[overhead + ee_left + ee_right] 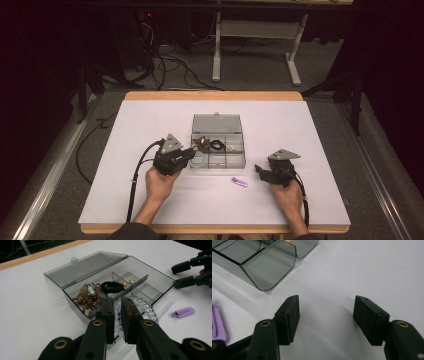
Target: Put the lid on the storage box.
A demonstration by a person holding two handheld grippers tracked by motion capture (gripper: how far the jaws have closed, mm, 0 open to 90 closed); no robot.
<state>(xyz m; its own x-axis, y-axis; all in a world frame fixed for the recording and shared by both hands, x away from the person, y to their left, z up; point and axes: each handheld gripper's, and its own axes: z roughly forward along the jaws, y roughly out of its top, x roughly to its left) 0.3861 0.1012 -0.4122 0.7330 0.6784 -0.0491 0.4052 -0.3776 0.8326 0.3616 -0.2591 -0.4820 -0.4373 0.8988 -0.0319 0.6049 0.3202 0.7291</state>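
The left tool (117, 315), nearly closed on the clear bracelet (145, 308) at the box's (160, 277) near corner, needed a slow lift; the right tool (327, 315) idled open, empty.

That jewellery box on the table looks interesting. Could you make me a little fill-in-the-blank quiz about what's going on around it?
1. The lid of the grey box stands ____.
2. The left gripper pinches a bracelet of clear ____.
3. The small clip lying on the white table is coloured ____.
4. The right gripper has its jaws ____, with nothing between them.

Missing words: open; beads; purple; open
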